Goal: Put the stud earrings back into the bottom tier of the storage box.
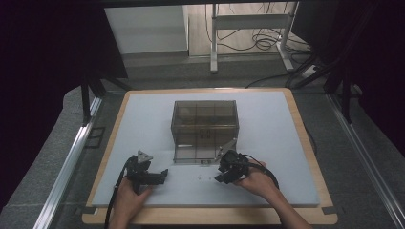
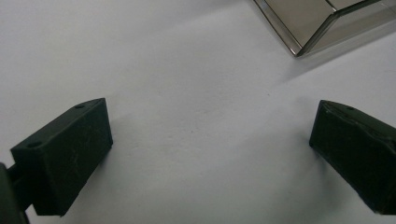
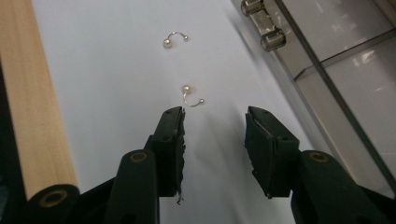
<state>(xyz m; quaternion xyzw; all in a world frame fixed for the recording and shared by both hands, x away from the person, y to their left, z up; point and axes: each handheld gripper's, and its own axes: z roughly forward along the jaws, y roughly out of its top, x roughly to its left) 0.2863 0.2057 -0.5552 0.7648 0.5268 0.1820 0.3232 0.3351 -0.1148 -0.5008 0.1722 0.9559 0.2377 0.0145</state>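
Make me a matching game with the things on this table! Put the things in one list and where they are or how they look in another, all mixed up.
Things:
1. left gripper
2. right gripper
3. nearer pearl earring
4. smoky clear box

Descriptions:
A. stands in the middle of the white mat
B. fingers far apart over bare mat
C. lies just ahead of one finger's tip
D. fingers partly open, pointing at two earrings

Pairs: 1-B, 2-D, 3-C, 4-A
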